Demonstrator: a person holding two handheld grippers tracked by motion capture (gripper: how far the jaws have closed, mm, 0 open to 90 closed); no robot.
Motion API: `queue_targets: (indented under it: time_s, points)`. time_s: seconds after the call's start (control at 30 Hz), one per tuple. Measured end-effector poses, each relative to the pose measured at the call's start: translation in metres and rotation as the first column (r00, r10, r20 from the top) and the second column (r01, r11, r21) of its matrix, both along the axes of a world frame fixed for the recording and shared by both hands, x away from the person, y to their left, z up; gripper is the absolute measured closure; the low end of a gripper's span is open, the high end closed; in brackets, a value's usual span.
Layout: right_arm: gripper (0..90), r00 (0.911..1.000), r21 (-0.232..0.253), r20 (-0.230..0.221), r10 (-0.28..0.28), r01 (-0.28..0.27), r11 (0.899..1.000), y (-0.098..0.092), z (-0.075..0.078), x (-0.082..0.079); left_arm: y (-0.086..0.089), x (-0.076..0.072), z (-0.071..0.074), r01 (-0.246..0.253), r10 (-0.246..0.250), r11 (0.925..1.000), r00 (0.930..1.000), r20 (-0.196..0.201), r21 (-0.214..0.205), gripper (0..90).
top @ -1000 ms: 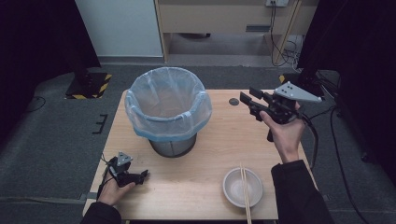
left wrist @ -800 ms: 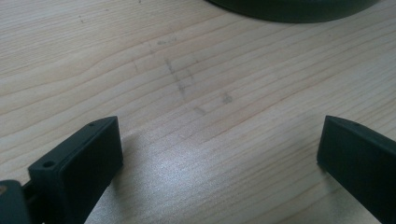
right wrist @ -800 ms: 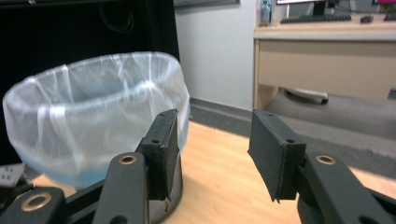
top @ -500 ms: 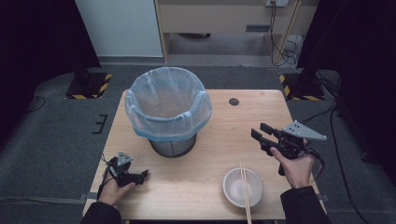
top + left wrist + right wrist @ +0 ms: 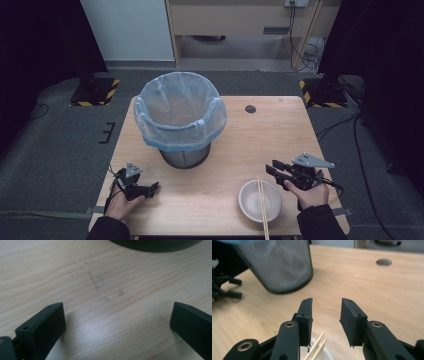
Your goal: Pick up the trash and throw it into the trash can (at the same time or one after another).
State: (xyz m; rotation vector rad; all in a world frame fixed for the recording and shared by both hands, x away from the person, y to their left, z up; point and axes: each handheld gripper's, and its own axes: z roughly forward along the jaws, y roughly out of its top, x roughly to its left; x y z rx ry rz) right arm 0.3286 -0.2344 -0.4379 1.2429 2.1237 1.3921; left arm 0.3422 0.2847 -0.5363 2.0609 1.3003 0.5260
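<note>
A: Where is the bowl (image 5: 259, 200)?
B: Near the front edge of the desk (image 5: 260, 135), right of centre. It is white, and a pair of chopsticks (image 5: 262, 207) lies across it, running from its far rim out past its near rim toward the person.

A: And the right gripper (image 5: 274, 167)?
B: Just beside the bowl, at its far right, held above the desk in the right hand (image 5: 310, 192). Its fingers (image 5: 305, 315) stand apart with a clear gap between them and nothing in it. In the right gripper view the chopstick tips (image 5: 318, 345) show just under the fingers, at the bowl's rim.

A: The left gripper (image 5: 154, 186)?
B: Low at the front left corner of the desk, in the left hand (image 5: 122, 202), well apart from the bowl. The left gripper view shows its fingers (image 5: 42, 325) spread wide over bare wood, holding nothing.

A: What else stands on the desk?
B: A mesh bin (image 5: 181, 120) with a pale blue liner (image 5: 150, 135) folded over its rim, at the far left. A round dark hole (image 5: 250, 108) sits in the desk to the bin's right.
</note>
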Motion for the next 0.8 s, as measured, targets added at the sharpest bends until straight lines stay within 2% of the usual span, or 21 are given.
queue_targets:
  time_s: [0.1,0.13,0.33,0.47,0.6,0.8]
  points:
    - [63.1,0.9997,-0.001,-0.022,0.002,-0.003,1.0,0.001,-0.005,-0.003,0.0,0.0,0.0,0.0,0.0,1.0,1.0,0.0,0.0,0.0]
    - [63.9,0.9988,-0.004,-0.048,0.002,-0.002,1.0,0.001,-0.01,-0.008,0.0,0.0,0.0,0.0,0.0,1.0,1.0,0.0,0.0,0.0]
    - [66.8,0.9928,-0.022,-0.119,0.01,-0.012,1.0,0.005,-0.024,-0.019,0.0,0.0,0.0,0.0,0.0,1.0,1.0,0.0,0.0,0.0]
    - [68.4,0.9871,-0.05,-0.16,0.006,-0.014,0.999,0.008,-0.03,-0.018,0.0,0.0,0.0,0.001,-0.001,1.0,1.0,0.0,0.0,0.0]
    - [69.8,0.9778,-0.063,-0.21,0.003,-0.017,0.998,0.01,-0.038,-0.017,0.0,0.0,0.0,0.0,0.0,1.0,1.0,0.0,0.0,0.0]
    - [72.3,0.9722,-0.077,-0.234,-0.003,-0.015,0.997,0.01,-0.042,-0.016,0.0,0.0,0.0,0.001,-0.001,1.0,1.0,0.0,0.0,0.0]
